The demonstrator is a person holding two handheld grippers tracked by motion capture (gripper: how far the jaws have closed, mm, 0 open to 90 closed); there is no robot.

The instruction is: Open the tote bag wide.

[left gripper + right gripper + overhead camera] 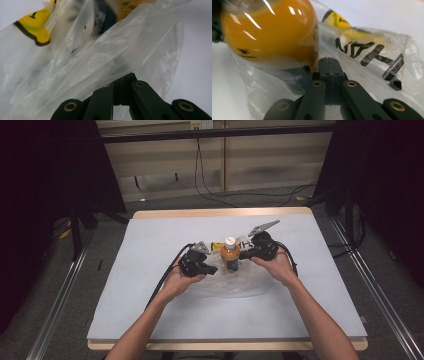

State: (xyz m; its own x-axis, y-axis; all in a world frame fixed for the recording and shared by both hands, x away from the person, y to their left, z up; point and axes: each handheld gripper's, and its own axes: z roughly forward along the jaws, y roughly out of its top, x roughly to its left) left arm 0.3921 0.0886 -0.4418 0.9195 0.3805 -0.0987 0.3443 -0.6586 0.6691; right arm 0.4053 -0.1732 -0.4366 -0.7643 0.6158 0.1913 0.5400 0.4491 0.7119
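While pinched by both grippers, clear bag around bottle

Thin, crinkly, see-through plastic bag; glossy, smooth orange bottle with white cap; matt black gripper jaws; matt pale tabletop with wood edge.
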